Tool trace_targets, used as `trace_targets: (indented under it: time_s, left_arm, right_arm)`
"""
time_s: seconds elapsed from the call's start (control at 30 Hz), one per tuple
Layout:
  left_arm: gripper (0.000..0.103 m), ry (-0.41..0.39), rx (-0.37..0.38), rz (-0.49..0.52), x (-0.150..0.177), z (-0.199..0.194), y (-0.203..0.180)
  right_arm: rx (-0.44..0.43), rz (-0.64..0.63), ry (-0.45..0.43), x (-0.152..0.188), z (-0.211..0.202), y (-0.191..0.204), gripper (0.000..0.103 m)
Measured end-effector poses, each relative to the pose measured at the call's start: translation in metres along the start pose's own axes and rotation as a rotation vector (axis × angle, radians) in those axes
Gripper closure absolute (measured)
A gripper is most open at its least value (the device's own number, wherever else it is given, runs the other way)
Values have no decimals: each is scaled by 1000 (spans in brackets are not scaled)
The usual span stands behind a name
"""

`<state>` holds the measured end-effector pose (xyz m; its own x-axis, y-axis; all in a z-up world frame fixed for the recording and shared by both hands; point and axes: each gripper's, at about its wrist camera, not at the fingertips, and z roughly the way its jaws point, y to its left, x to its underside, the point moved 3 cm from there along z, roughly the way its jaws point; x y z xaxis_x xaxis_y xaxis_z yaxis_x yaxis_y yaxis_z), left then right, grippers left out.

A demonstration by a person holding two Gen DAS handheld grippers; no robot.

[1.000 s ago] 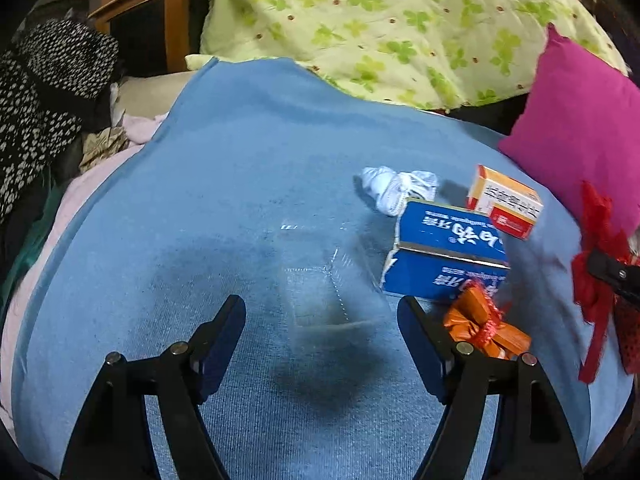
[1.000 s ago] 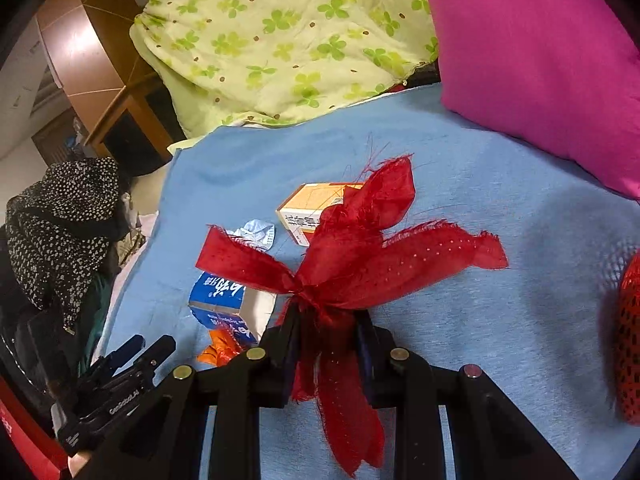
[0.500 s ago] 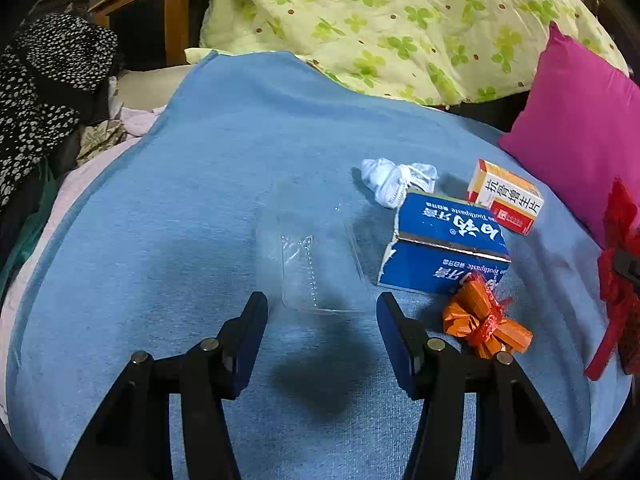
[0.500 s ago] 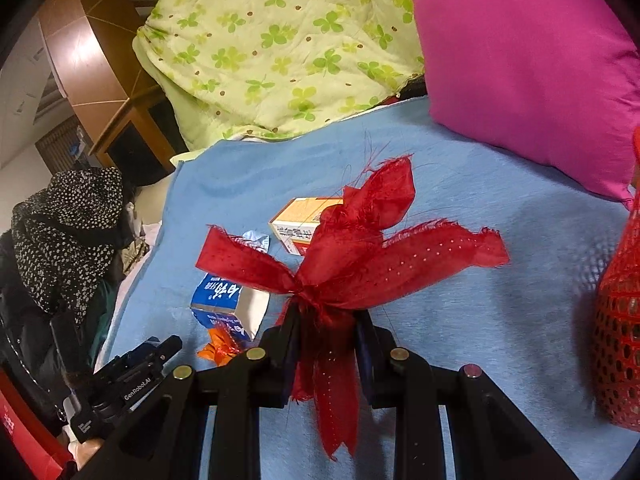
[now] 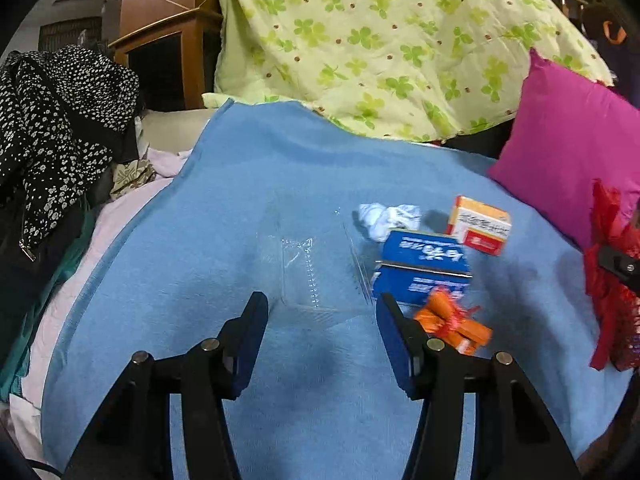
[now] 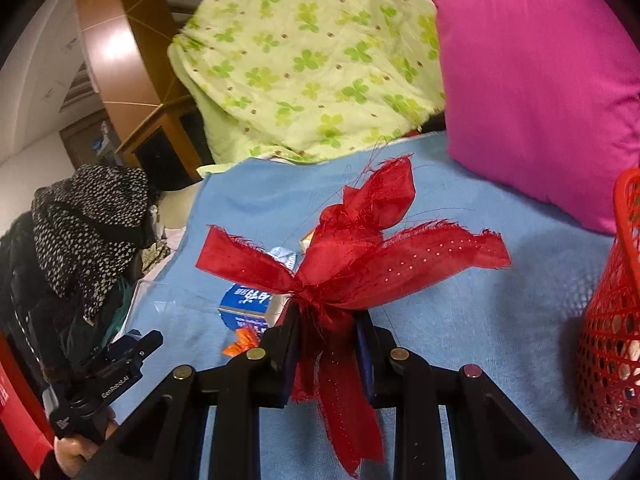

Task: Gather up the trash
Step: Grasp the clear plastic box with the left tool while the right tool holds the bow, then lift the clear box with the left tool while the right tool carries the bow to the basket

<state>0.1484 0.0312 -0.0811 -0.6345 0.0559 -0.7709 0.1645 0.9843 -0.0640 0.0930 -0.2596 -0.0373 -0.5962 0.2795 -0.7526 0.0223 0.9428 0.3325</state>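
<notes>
**Ribbon held, basket next**

While the right hand-held gripper (image 6: 326, 344) clamps the frayed red ribbon bow (image 6: 352, 256), the left hand-held gripper (image 5: 320, 320) frames a clear plastic tray (image 5: 316, 268) on the blue bedspread (image 5: 248, 200), contact unclear. Next, probably: ribbon into the red mesh basket (image 6: 612, 320).

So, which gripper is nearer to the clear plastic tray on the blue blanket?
Left. The left gripper has the clear plastic tray just ahead of its fingertips. The right gripper is farther off, beyond the blue box, shut on the red ribbon bow.
</notes>
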Motion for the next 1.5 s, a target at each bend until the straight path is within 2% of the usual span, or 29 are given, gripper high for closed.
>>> trace_targets:
  time_s: [0.13,0.37,0.7,1.07,1.5]
  left_arm:
    - [45,-20,0,13,2,-15,-8]
    - [45,-4,17,11,13,-41,-30]
    - [45,-22,41,60,5,-77,-67]
    - [45,-78,81,123,-11,-115,-108]
    - [45,-118,102,209,-23,-136,-156]
  right_arm:
    - [-7,-34,-20,2,-11,8,76]
    - [-22,-87,-65,2,-31,19,76]
    - [-73,-138,-162,3,-80,26,76]
    - [-81,-89,-226,6,-116,4,76]
    - [-87,-33,-298,2,-142,-19,76]
